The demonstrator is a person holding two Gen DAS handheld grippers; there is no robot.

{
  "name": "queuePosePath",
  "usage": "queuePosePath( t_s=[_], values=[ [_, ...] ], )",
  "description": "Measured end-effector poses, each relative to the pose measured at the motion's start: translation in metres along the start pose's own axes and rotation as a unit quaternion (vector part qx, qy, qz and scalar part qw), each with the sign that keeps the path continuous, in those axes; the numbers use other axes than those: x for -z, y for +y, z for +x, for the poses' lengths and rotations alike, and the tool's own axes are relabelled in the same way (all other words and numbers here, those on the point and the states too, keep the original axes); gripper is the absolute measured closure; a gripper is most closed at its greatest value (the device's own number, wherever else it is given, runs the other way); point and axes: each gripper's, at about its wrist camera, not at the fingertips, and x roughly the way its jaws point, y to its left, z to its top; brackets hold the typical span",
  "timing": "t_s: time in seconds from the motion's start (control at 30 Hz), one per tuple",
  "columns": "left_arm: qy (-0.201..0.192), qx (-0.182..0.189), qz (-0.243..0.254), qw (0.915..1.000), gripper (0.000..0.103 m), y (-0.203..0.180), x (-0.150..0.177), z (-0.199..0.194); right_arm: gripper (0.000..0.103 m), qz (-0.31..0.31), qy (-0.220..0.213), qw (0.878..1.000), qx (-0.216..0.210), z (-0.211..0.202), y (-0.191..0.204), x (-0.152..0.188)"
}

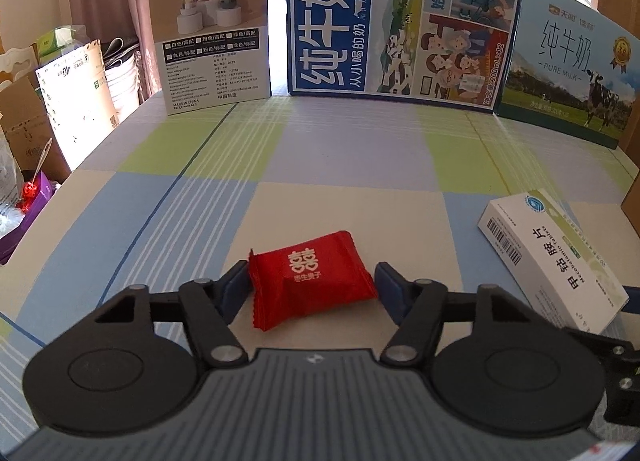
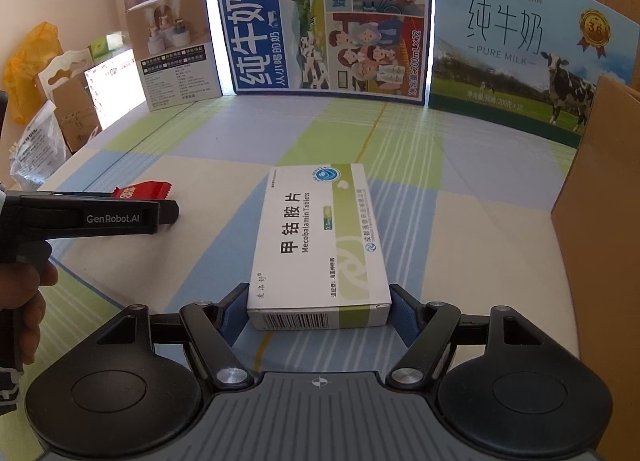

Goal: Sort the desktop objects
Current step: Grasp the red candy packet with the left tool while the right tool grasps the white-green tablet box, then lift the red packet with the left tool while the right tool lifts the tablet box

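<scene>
Down low, the left gripper (image 1: pixel 312 285) has its blue pads on either side of a red candy packet (image 1: pixel 310 279); the left pad touches the packet's crimped edge and the right pad sits at its other end, though whether they truly press it I cannot tell; the packet lies on the checked tablecloth (image 1: pixel 340 153); the right gripper (image 2: pixel 318 307) is clamped on the near end of a white medicine box (image 2: pixel 320 245), a pad flat against each side; the box lies lengthwise on the cloth, pointing away from the camera; in the left view that same box sits to the right of the packet, near but apart; in the right view the left gripper shows side-on at the left, held by a hand (image 2: pixel 28 301), with the red packet's edge peeking above it; farther back, standing upright along the table's far edge, are a humidifier carton (image 1: pixel 214 33), a blue milk carton (image 1: pixel 400 21) and a pale milk carton (image 1: pixel 572 73); a brown cardboard panel (image 2: pixel 600 189) rises at the right; boxes and bags are heaped beyond the table's left side.
</scene>
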Motion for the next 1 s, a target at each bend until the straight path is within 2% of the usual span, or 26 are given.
queuePosePath(
  t_s=[0.07, 0.27, 0.4, 0.7, 0.83, 0.9, 0.93, 0.97, 1.0],
  values=[
    [0.005, 0.002, -0.002, 1.0, 0.053, 0.004, 0.002, -0.005, 0.034, 0.003, 0.003, 1.0, 0.0, -0.002, 0.001, 0.0],
    [0.027, 0.019, 0.019, 0.9993, 0.053, 0.005, 0.022, -0.034, 0.035, 0.013, 0.012, 1.0, -0.005, -0.019, 0.004, 0.009],
    [0.042, 0.041, 0.06, 0.9965, 0.053, -0.006, 0.043, -0.066, 0.035, 0.021, 0.026, 0.999, -0.002, -0.042, 0.009, 0.021],
    [0.066, 0.099, 0.108, 0.987, 0.052, -0.023, 0.098, -0.146, 0.035, 0.033, 0.057, 0.998, 0.015, -0.116, 0.024, 0.072],
    [0.07, 0.111, 0.094, 0.9868, 0.05, -0.022, 0.117, -0.164, 0.035, 0.037, 0.069, 0.997, 0.008, -0.14, 0.034, 0.094],
    [0.076, 0.112, 0.093, 0.9864, 0.048, -0.022, 0.126, -0.165, 0.034, 0.036, 0.073, 0.997, 0.004, -0.144, 0.038, 0.099],
    [0.077, 0.112, 0.094, 0.9863, 0.041, -0.023, 0.128, -0.166, 0.032, 0.035, 0.075, 0.997, 0.004, -0.144, 0.039, 0.101],
    [0.073, 0.11, 0.097, 0.9864, 0.032, -0.023, 0.13, -0.168, 0.025, 0.036, 0.075, 0.997, 0.003, -0.144, 0.04, 0.101],
    [0.067, 0.106, 0.103, 0.9867, 0.027, -0.025, 0.13, -0.17, 0.016, 0.037, 0.072, 0.997, 0.001, -0.144, 0.04, 0.1]
  ],
)
